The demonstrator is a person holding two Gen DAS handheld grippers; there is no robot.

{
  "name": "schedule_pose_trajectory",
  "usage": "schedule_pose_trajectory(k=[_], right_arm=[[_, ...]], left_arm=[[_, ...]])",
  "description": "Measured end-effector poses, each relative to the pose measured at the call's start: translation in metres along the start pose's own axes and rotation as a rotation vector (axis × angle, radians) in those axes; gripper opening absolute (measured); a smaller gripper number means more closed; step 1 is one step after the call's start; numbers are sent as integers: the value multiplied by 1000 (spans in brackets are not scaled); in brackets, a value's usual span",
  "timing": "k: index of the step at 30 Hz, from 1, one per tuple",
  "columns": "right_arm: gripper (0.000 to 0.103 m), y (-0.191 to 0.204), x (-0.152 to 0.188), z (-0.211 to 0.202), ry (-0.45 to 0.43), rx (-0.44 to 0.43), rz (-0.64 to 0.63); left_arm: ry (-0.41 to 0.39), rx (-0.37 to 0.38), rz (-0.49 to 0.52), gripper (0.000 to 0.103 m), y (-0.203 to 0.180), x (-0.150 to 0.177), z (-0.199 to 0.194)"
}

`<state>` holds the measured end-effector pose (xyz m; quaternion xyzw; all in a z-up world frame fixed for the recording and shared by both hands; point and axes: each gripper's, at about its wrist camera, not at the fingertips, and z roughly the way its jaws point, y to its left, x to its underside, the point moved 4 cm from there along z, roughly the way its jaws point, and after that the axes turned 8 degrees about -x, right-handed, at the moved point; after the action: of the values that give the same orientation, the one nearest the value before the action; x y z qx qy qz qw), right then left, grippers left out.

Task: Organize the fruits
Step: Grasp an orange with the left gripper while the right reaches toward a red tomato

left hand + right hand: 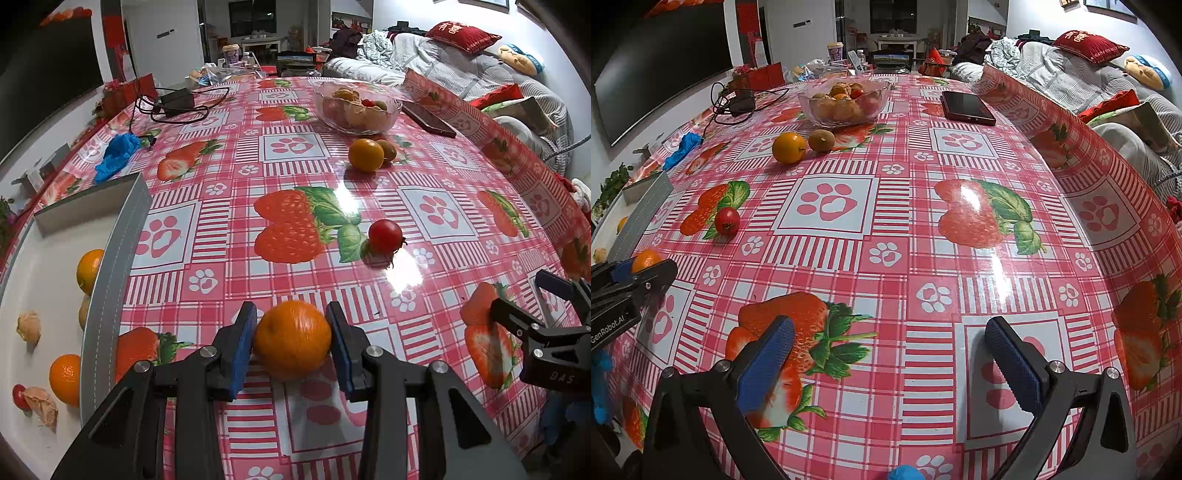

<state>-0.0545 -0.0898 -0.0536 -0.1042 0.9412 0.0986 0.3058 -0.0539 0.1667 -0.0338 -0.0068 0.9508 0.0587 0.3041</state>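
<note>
Left gripper (pixel 291 341) clamped on a mandarin orange (pixel 292 339), blue pads (pixel 245 332) pressed to both sides, fruit low over the strawberry-print tablecloth (pixel 369 177), near edge, centre-left. Right gripper (pixel 886 369) spread wide, nothing between the pads, hovering over bare cloth near the front.

White tray with grey rim (pixel 107 295) at far left, just beside the gripped orange. Inside it: two oranges (pixel 66 380), two walnuts (pixel 28 326), a small red fruit at the near corner (pixel 17 397), one more fruit half hidden behind the rim.

Loose on the cloth: cherry tomato (pixel 385 236) mid-table, right of the printed strawberry pair; farther back an orange (pixel 365 155) touching a kiwi (pixel 388 149). Glass bowl (pixel 325 110) at the far side, holding mixed fruit, contents hard to tell apart. Dark phone (pixel 428 118) just right of the bowl. Blue crumpled glove (pixel 118 155) far left, black power adapter with cable (pixel 173 101) beyond it.
</note>
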Motion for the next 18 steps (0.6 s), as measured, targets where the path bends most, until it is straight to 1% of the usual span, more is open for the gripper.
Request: schedule_pose_trajectory(k=[18], right_arm=[[103,0,-1,0,8,5,1]], left_arm=[[6,1,1,42,0,0,0]])
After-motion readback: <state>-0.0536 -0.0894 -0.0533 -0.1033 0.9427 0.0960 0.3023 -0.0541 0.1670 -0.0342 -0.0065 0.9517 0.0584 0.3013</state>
